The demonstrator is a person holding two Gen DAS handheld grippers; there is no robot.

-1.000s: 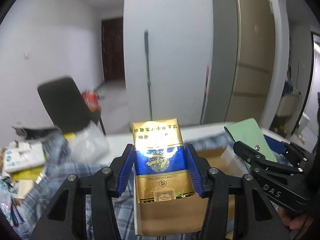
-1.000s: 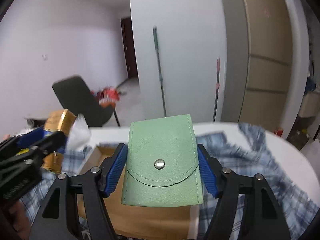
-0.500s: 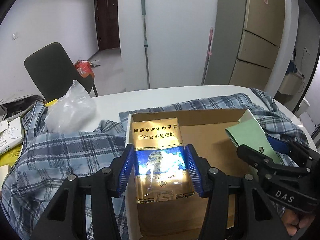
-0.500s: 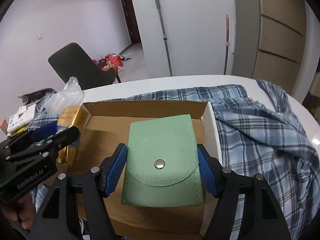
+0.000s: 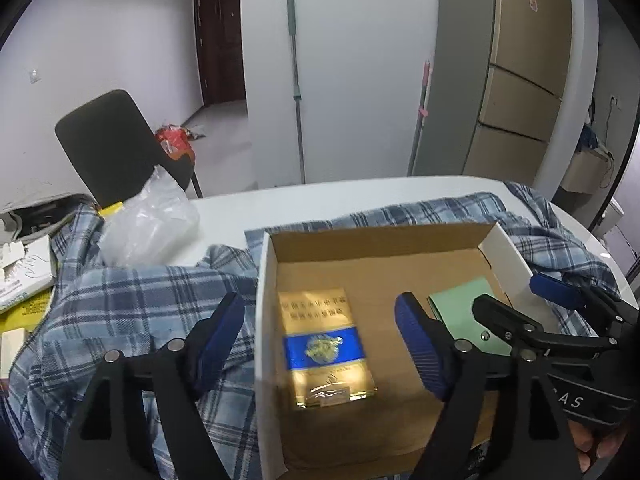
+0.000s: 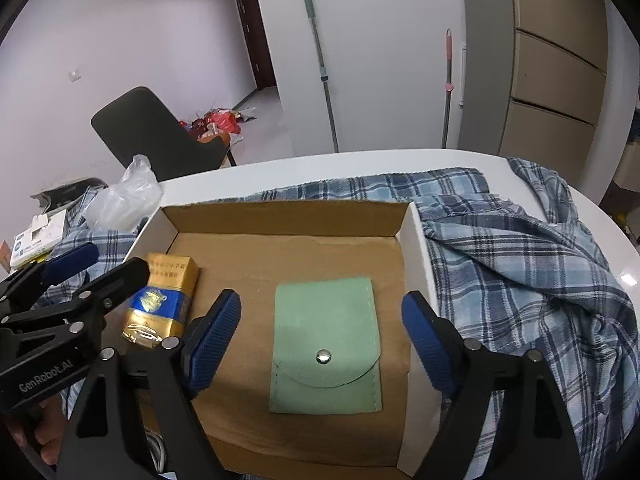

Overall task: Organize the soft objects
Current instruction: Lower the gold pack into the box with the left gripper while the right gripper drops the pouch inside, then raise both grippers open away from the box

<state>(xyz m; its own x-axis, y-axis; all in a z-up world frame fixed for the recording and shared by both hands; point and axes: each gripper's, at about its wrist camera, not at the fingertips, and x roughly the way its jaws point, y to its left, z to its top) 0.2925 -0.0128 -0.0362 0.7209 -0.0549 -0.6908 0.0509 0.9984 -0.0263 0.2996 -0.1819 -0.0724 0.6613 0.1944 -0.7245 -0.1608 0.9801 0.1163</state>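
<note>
A gold and blue cigarette pack lies flat on the floor of an open cardboard box, at its left side; it also shows in the right wrist view. A green snap pouch lies flat in the box's right half; its edge shows in the left wrist view. My left gripper is open above the pack, not touching it. My right gripper is open, its jaws apart on either side of the pouch.
A blue plaid shirt is spread on the white table under and around the box. A clear plastic bag and papers lie at the left. A black chair stands beyond the table.
Both grippers came down over the box and opened. The cigarette pack and the green pouch were let go and now lie on the box floor.
</note>
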